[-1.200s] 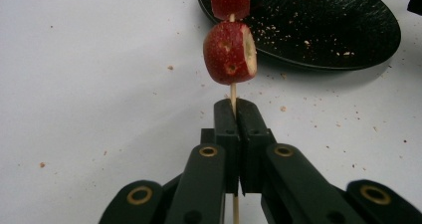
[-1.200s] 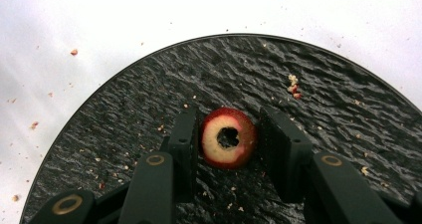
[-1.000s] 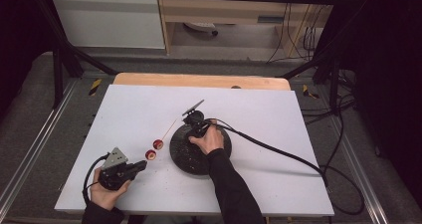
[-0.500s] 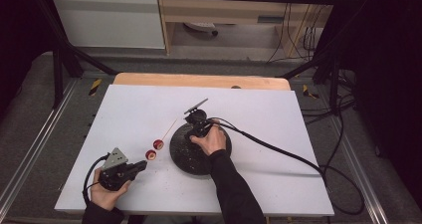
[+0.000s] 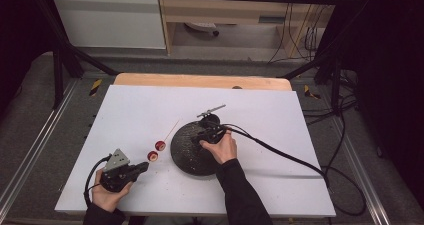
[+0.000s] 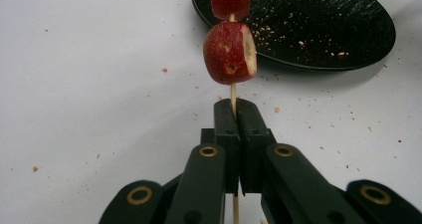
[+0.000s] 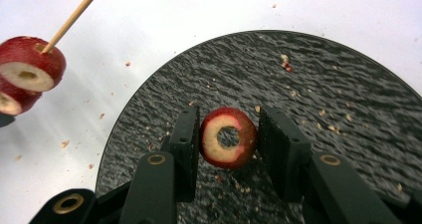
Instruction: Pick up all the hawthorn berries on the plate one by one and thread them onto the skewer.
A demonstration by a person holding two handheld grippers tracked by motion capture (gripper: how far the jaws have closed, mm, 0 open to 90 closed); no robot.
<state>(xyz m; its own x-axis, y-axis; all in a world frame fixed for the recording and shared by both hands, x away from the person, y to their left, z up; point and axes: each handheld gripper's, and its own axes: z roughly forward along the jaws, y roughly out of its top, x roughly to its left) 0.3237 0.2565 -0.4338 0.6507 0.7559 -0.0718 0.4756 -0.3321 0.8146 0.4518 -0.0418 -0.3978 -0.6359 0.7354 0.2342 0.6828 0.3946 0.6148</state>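
My left gripper (image 5: pixel 145 166) sits near the table's front left, shut on the lower end of a thin wooden skewer (image 6: pixel 232 92). Two red fruit pieces (image 5: pixel 160 145) (image 5: pixel 152 156) are threaded on the skewer, the nearer piece (image 6: pixel 229 52) just beyond the jaws. Its bare tip points toward the back right. My right gripper (image 7: pixel 229 118) hovers over the black round plate (image 5: pixel 186 157), shut on a cored red fruit slice (image 7: pixel 211 143) with pale flesh. In the right gripper view the skewered pieces (image 7: pixel 30 67) hang at the upper left.
The plate (image 7: pixel 323 94) lies mid-table on the white tabletop (image 5: pixel 280 115), with crumbs scattered on it and around it. A thick black cable (image 5: pixel 280 152) trails from the right gripper toward the table's right edge. A wooden strip (image 5: pixel 200 80) runs along the far edge.
The right hand has shifted a little to the right and slightly up over the plate, fruit slice still in its jaws. The left gripper and skewer have stayed put.
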